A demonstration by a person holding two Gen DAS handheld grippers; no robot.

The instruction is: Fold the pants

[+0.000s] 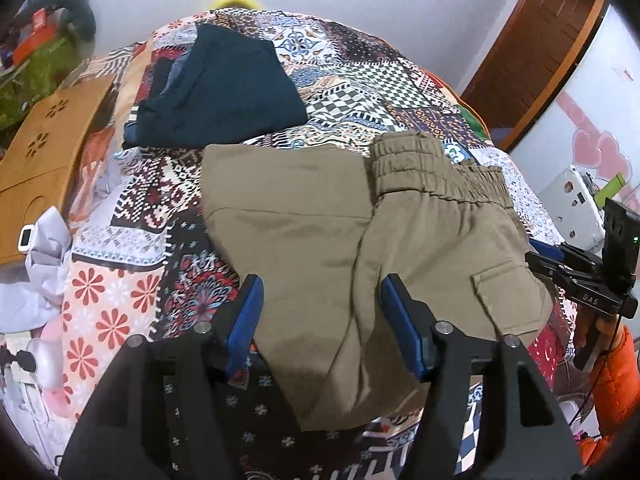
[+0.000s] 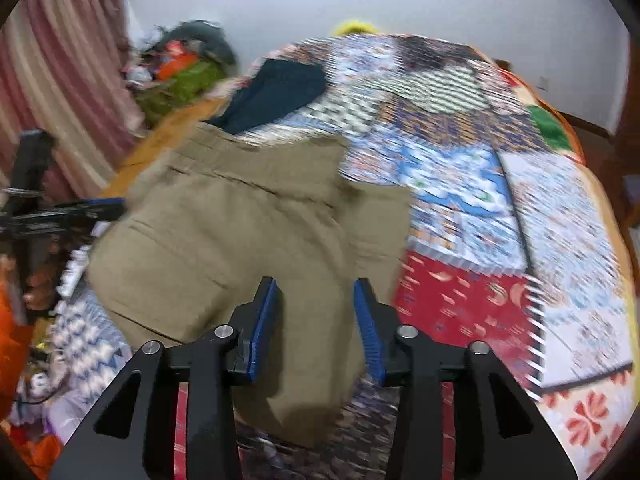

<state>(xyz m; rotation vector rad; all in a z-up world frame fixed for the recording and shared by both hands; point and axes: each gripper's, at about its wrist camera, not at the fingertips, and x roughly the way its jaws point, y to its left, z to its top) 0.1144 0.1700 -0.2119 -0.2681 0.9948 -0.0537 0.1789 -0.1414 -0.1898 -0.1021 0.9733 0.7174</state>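
Observation:
Khaki pants (image 1: 320,240) lie folded on the patchwork bedspread (image 1: 352,76), elastic waistband (image 1: 420,168) at the far right, a cargo pocket (image 1: 504,284) at the right edge. My left gripper (image 1: 320,296) is open, its blue pads above the near part of the pants, holding nothing. My right gripper (image 2: 316,300) is open over the pants (image 2: 240,232) in the blurred right wrist view. The right gripper also shows at the pants' right edge in the left wrist view (image 1: 560,256). The left gripper shows at the left in the right wrist view (image 2: 92,210).
A folded dark blue garment (image 1: 224,92) lies farther back on the bed. A wooden lap tray (image 1: 44,152) sits at the left edge. Clutter and a green bag (image 1: 36,64) lie beyond it. A wooden door (image 1: 536,52) stands at the back right.

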